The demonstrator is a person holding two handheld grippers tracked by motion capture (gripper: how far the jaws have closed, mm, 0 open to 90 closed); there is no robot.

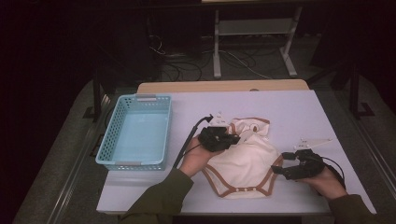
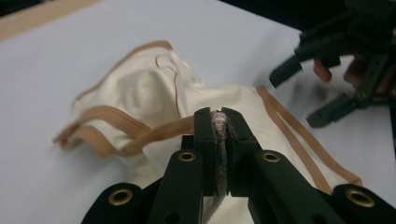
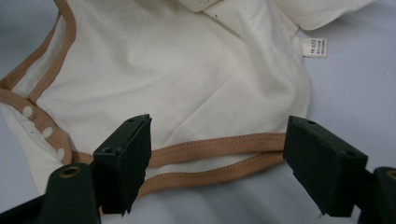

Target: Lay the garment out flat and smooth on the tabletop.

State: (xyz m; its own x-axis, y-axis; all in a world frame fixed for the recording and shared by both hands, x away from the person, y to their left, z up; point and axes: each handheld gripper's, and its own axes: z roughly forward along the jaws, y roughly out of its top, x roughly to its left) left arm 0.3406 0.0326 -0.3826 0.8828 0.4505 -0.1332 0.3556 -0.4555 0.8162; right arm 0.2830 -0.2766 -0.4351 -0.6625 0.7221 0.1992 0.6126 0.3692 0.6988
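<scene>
Beyond my pale table (image 1: 299, 107) with its wooden far edge lie a dim grey floor (image 1: 65, 154), tangled cables (image 1: 187, 65), a white shelf stand (image 1: 252, 28) and dark frames (image 1: 355, 93), the room behind unlit.

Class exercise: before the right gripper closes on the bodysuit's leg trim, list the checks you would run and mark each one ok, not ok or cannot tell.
1. Left gripper shut on the bodysuit: ok, brown trim pinched between its jaws.
2. Right gripper open: ok, jaws wide apart.
3. Leg-opening trim lined up between the right jaws: ok.
4. Right pads touching cloth: cannot tell.
5. Blue basket away from the work: ok, off to the left.
6. Bodysuit lying flat: not ok, the upper part is bunched.
</scene>
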